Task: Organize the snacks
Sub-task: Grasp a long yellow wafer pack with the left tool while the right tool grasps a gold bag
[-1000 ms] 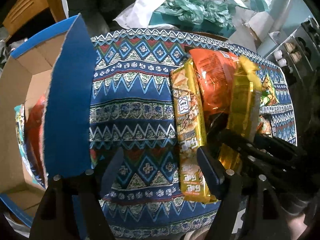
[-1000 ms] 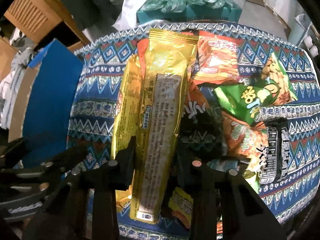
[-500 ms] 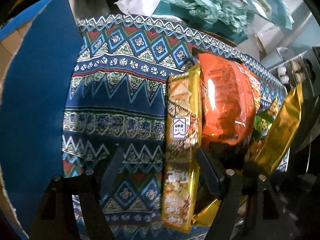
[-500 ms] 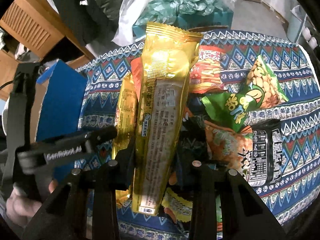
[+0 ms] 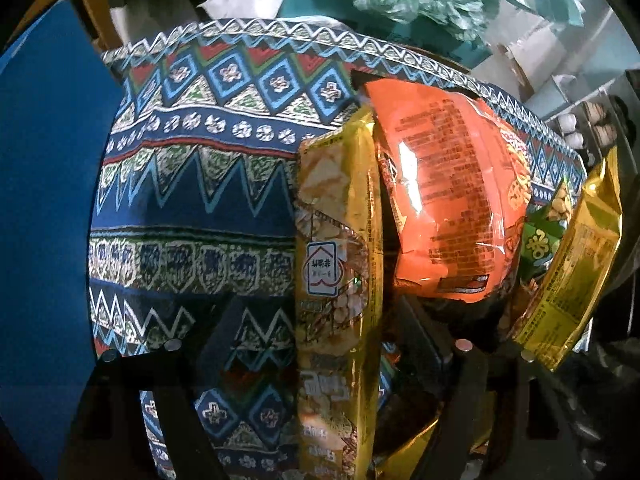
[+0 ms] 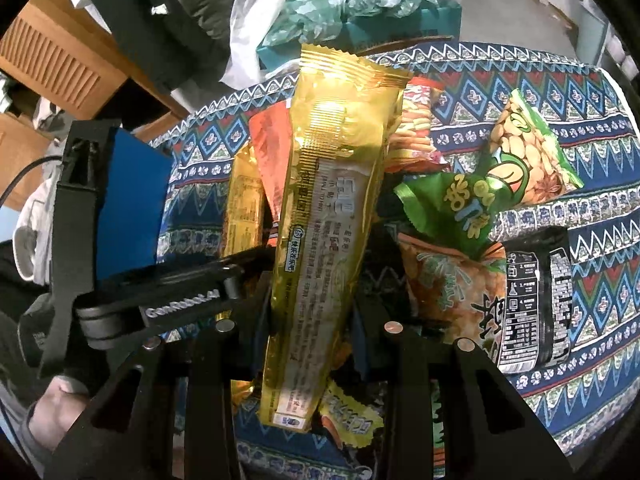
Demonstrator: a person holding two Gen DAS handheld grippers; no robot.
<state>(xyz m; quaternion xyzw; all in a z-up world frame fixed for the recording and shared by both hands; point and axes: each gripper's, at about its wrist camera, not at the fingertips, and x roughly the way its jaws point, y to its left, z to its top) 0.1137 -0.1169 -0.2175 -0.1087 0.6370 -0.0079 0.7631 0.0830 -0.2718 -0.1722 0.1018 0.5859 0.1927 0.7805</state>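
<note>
Centrally, the right gripper (image 6: 312, 304) clamps a long, flat gold foil packet (image 6: 328, 216) near its lower end; the glossy wrapper has crimped end seals and a pale printed panel, and it rises above the snack pile without touching it. All places below are given relative to this gold foil packet.

Under and behind it lies a patterned tablecloth (image 6: 540, 92), woven-looking, with blue, red and white zigzag bands. Just right of it lie 2 green crinkled bags (image 6: 452, 204), one showing nuts (image 6: 532, 160); lower right are an orange bag (image 6: 452, 280) and a black packet (image 6: 536, 300) with white print.

To its left, the left gripper (image 5: 316, 344) straddles a second long gold packet (image 5: 340, 280) lying on the cloth; its jaws are opening, wide apart, pads not pressing the packet between them. A puffy orange bag (image 5: 452, 208), glossy with dark text, lies between the 2 gold packets. Farther left stands a blue cardboard flap (image 5: 44, 200), matte and flat. Beyond the cloth's far edge sits crumpled teal plastic (image 6: 352, 4).
</note>
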